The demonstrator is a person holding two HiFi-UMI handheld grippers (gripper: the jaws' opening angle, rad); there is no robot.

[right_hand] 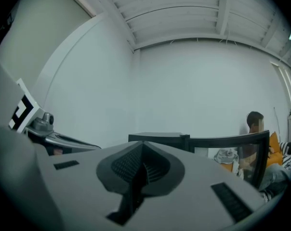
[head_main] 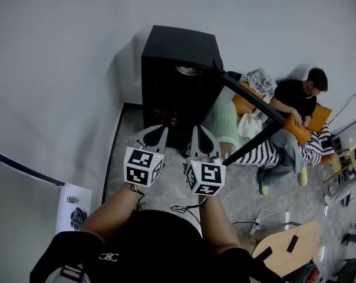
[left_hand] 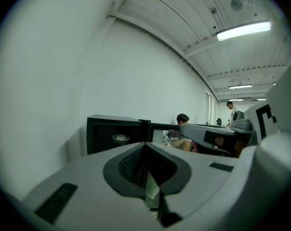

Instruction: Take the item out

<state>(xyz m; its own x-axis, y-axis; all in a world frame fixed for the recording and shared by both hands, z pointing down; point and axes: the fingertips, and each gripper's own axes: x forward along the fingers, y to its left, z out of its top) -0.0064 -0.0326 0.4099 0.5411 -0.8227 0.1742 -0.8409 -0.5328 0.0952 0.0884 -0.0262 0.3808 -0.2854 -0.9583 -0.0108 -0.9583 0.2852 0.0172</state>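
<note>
A black cabinet (head_main: pixel 178 69) stands on the floor against the wall, its glass door (head_main: pixel 251 108) swung open to the right. On its upper shelf sits a pale round dish (head_main: pixel 187 70), also visible in the left gripper view as a small dish (left_hand: pixel 120 137) inside the dark opening. My left gripper (head_main: pixel 155 135) is shut and empty, held short of the cabinet front. Beside it my right gripper (head_main: pixel 203 140) is also shut with nothing between its jaws. Both point about level at the cabinet (right_hand: pixel 157 137). Lower shelves are dark and hard to read.
A person (head_main: pixel 296 99) sits on orange cushions to the right, behind the open door. Cables (head_main: pixel 184 208) and a power strip (head_main: pixel 256 221) lie on the floor near my feet. A wooden board (head_main: pixel 284 249) lies at lower right; a white box (head_main: pixel 75 208) stands at left.
</note>
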